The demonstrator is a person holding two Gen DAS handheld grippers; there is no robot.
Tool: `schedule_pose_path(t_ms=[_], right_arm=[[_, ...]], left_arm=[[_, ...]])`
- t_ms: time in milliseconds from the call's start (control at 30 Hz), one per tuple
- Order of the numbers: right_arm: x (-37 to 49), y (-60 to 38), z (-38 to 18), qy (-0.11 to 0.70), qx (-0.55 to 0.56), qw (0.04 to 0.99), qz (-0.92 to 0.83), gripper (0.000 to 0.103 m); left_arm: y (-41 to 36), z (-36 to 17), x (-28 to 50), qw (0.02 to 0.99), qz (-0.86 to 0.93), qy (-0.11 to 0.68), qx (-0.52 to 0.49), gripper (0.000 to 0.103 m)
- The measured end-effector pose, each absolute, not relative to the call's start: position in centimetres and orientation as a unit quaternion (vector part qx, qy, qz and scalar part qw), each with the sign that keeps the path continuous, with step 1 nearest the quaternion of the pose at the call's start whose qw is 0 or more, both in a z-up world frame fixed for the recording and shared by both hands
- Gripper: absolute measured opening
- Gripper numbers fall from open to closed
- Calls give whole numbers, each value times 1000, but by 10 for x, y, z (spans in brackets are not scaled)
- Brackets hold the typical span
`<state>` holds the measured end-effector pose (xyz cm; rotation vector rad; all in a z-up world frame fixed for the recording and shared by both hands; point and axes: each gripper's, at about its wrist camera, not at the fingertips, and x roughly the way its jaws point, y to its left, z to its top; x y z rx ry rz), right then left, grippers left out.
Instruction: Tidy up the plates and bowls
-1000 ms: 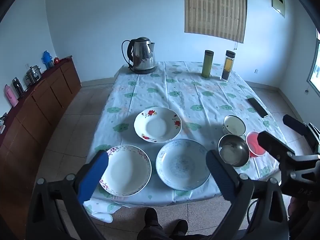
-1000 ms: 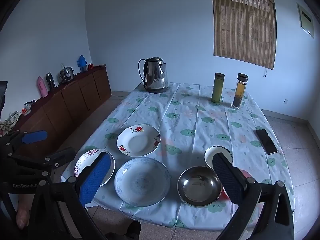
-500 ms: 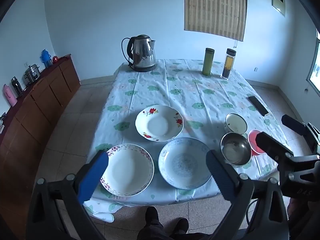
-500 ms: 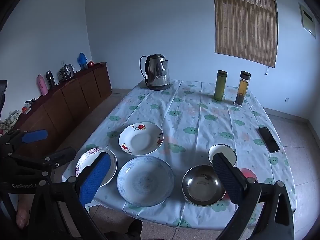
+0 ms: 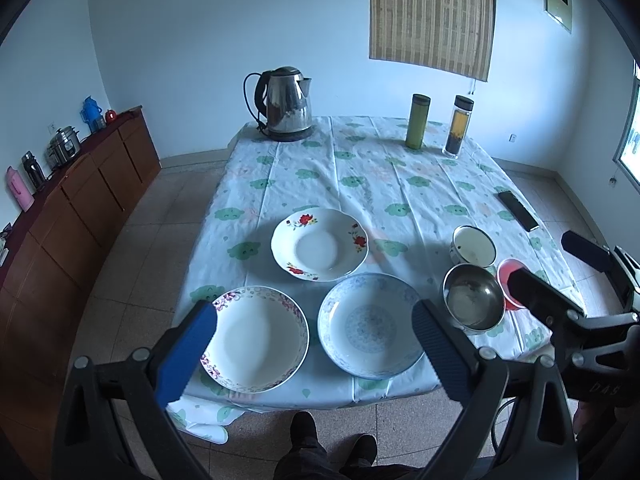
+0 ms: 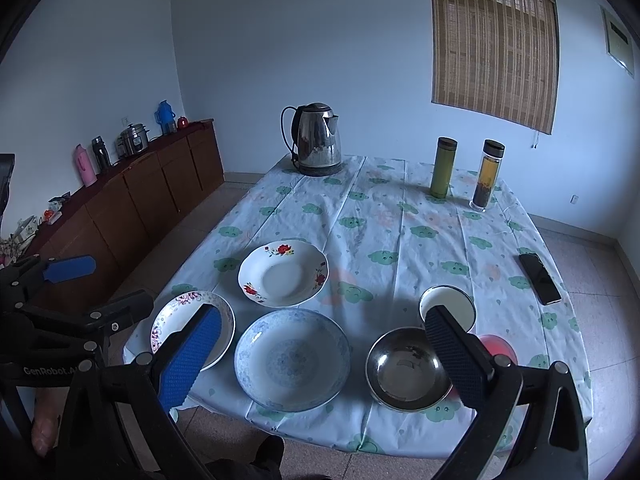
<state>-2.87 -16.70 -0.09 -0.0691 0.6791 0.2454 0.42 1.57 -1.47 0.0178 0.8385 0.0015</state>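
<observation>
Above the table's near edge, left tool (image 5: pixel 314 334) and right tool (image 6: pixel 320 354) hang wide, empty, over plates (image 5: pixel 256 338).

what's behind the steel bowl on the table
Behind the steel bowl stands a white enamel bowl; to its far right sits a red bowl, partly hidden by the right gripper. Their contents cannot be seen.
</observation>
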Motion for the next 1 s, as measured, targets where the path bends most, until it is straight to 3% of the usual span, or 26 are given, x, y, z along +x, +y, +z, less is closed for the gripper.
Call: schedule_pose_path(t_ms=[1000], right_arm=[[-14, -172, -12, 348, -32, 929, 124, 102]], left_arm=[[17, -25, 8, 911, 1, 413, 9, 100]])
